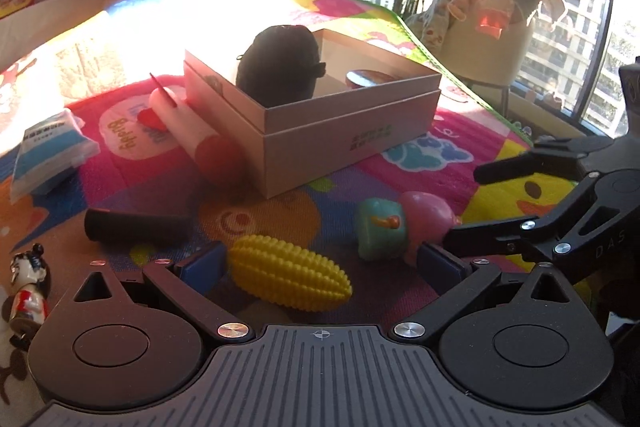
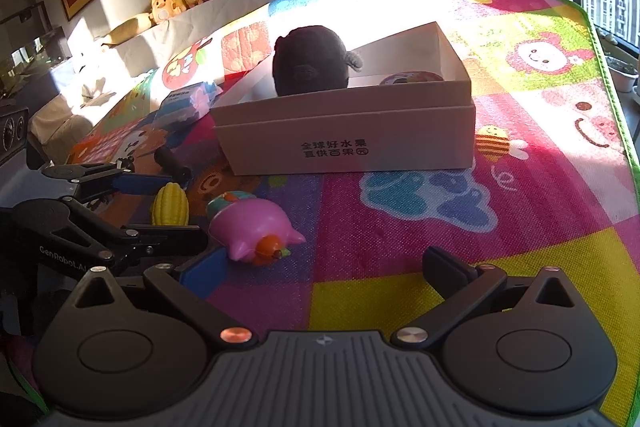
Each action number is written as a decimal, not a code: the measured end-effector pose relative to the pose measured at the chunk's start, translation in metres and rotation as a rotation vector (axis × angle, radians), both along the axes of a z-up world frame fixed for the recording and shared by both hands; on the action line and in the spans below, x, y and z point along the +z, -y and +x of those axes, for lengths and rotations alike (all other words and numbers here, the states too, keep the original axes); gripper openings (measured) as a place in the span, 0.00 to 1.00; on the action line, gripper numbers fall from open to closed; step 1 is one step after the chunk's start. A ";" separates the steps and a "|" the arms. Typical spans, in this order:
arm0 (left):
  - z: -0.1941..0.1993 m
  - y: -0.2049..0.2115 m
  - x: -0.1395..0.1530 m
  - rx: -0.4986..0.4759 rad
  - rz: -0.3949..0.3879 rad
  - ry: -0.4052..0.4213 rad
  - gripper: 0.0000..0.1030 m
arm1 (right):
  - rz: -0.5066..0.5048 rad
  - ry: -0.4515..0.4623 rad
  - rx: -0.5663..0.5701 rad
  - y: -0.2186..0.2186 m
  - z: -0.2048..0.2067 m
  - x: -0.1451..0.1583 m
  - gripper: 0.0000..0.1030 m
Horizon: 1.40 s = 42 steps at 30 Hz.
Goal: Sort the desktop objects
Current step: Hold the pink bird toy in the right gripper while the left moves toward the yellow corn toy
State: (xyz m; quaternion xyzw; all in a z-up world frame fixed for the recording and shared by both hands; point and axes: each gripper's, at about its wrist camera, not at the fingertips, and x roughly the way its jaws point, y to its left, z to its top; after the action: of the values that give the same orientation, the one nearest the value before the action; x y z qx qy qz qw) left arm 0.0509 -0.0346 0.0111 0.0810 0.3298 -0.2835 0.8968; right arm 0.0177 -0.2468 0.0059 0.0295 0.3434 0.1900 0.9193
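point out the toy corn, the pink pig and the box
toy corn [image 1: 290,277], left wrist view, middle of its yellow body
pink pig [image 2: 250,227], right wrist view, its back
box [image 2: 348,143], right wrist view, printed front wall

The near side of the cardboard box [image 2: 344,143] carries two lines of black print, 全球好水果 above 直供百果园. The left gripper [image 2: 140,205], seen at the left in the right wrist view, bears "GenRoboT.AI" in pale letters on its black arm. The right gripper [image 1: 464,203], at the right of the left wrist view, shows "DAS". On the play mat [image 1: 124,137], yellow letters spell "Buddy". The small print on the blue-and-white packet [image 1: 48,151] is too small to read.
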 end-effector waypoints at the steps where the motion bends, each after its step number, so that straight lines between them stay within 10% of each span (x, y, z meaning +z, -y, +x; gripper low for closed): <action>1: -0.005 0.000 -0.001 0.013 0.017 0.003 1.00 | -0.030 0.025 0.014 -0.006 -0.002 0.002 0.99; 6: -0.032 -0.016 -0.003 0.090 0.001 -0.022 1.00 | -0.122 0.090 0.120 -0.029 0.002 0.022 0.81; 13: -0.033 -0.038 -0.005 0.266 0.069 -0.018 1.00 | -0.176 0.047 0.264 -0.066 0.021 0.023 0.79; 16: -0.034 -0.043 -0.003 0.287 0.059 -0.012 1.00 | -0.187 -0.045 0.261 -0.072 0.030 0.015 0.52; 28: -0.028 -0.018 0.004 0.220 -0.033 0.015 1.00 | -0.238 -0.010 -0.005 -0.012 -0.019 0.027 0.51; 42: -0.006 -0.013 -0.007 0.278 0.052 -0.024 1.00 | -0.165 0.008 -0.013 -0.013 -0.008 0.013 0.51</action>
State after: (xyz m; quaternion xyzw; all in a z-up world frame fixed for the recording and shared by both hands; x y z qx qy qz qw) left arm 0.0450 -0.0218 0.0039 0.0546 0.3558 -0.1489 0.9210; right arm 0.0100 -0.2337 0.0188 -0.0449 0.3538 0.1553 0.9212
